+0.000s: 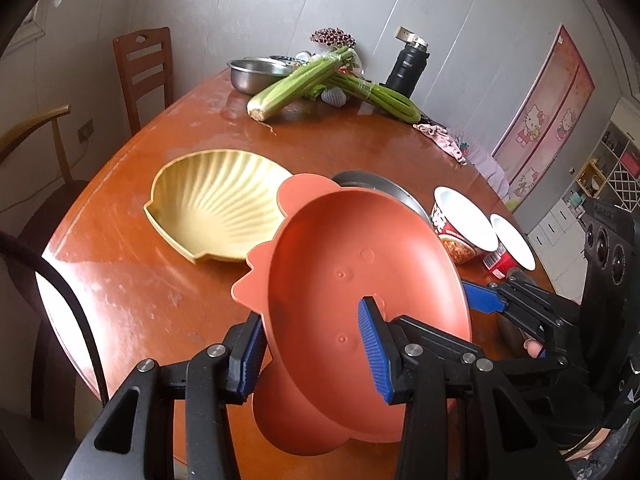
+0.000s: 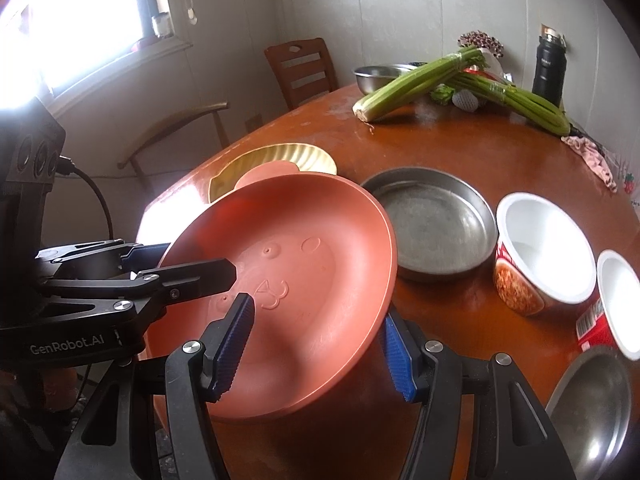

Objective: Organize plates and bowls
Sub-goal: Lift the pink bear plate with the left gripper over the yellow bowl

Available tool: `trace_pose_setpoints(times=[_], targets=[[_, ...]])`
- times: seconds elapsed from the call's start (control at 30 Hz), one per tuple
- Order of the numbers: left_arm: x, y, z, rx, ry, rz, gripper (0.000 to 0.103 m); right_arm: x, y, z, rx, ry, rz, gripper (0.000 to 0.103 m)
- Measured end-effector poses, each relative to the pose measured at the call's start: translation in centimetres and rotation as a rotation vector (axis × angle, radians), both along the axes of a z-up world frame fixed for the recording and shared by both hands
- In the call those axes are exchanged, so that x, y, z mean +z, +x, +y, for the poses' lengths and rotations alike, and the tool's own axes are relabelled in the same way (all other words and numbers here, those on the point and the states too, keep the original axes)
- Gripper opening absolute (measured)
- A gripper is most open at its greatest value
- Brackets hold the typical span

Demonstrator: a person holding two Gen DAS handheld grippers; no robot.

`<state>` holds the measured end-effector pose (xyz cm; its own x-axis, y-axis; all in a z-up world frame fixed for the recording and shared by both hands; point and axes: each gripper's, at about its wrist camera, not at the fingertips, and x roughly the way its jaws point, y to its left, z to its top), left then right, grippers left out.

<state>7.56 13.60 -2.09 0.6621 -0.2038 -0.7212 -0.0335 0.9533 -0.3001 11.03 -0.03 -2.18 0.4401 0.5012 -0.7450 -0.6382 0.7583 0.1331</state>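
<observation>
The round wooden table point(image 1: 132, 280) carries everything. Above its near edge a terracotta animal-shaped plate point(image 1: 352, 256) is lifted clear of the surface and tilted, its hollow turned toward the cameras. The left gripper point(image 1: 312, 354) is clamped on the plate's near left rim, one blue pad inside the hollow and the other behind the rim. The right gripper point(image 2: 318, 346) grips the near right rim the same way, one pad on the embossed inner face, the other against the underside.

Just beyond the plate's upper left edge lies a yellow shell-shaped dish point(image 1: 216, 204), flat on the table. Behind the plate on the right sits a shallow steel pan point(image 2: 436, 220). To the right of that stands an instant-noodle bowl point(image 2: 540, 252) with a white inside, and a second paper cup point(image 2: 616, 304) lies beside it. At the far side are two celery bunches point(image 1: 304, 80), a steel bowl point(image 1: 256, 72) and a black flask point(image 1: 408, 68).
</observation>
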Motion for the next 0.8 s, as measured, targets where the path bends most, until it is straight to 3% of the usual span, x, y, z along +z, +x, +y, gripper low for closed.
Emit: trace_pose_setpoints(times=[0.8], targets=[[3.4,3.2,5.4,0.066,0.049,-0.043,0.044,3.3,3.5,5.9,0.061,0.013,-0.059,0.064]])
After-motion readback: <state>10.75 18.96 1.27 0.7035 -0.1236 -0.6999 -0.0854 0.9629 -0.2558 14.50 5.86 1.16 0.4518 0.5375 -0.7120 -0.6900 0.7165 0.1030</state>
